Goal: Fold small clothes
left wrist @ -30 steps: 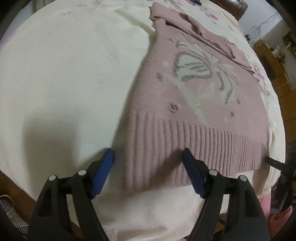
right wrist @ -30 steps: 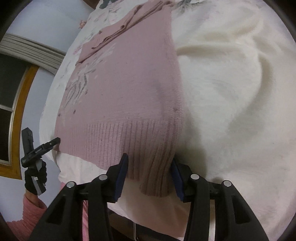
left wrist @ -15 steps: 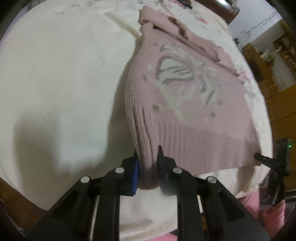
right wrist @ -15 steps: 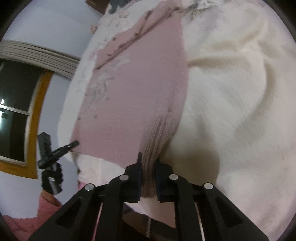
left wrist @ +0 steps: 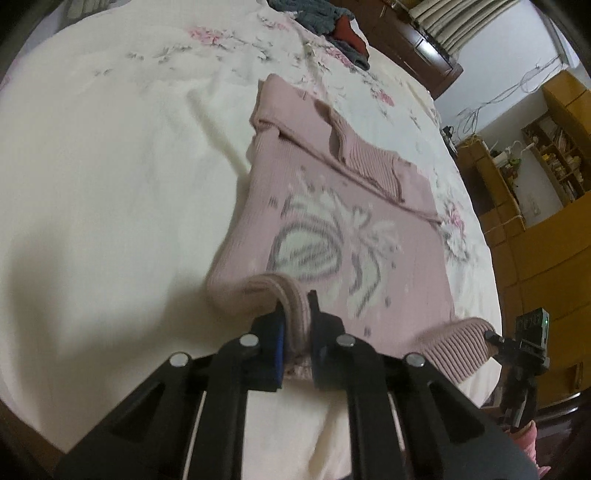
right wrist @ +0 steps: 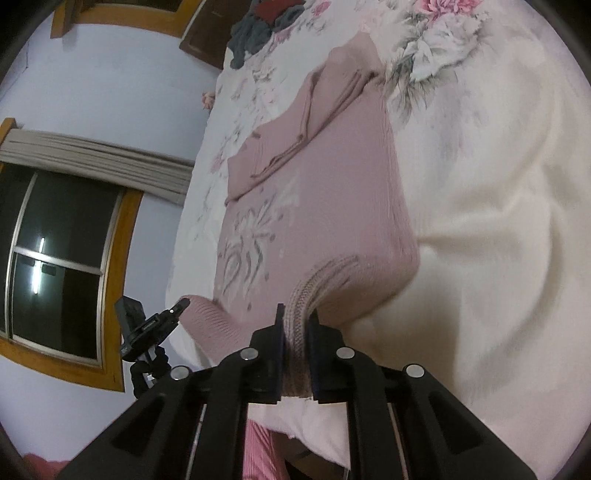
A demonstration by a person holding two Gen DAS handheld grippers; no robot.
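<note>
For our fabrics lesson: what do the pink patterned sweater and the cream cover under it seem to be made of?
Pink patterned sweater: knitted yarn, probably wool or acrylic, matte; its ribbed hem shows knit rows. Cream cover: soft, fuzzy-looking cloth, perhaps fleece; fibre unclear.

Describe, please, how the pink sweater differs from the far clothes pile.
The pink sweater lies spread out; the clothes pile is bunched. The sweater is pink; the pile grey-blue and red. The left claw and right claw grip the sweater, not the pile. Both rest on the bed.
</note>
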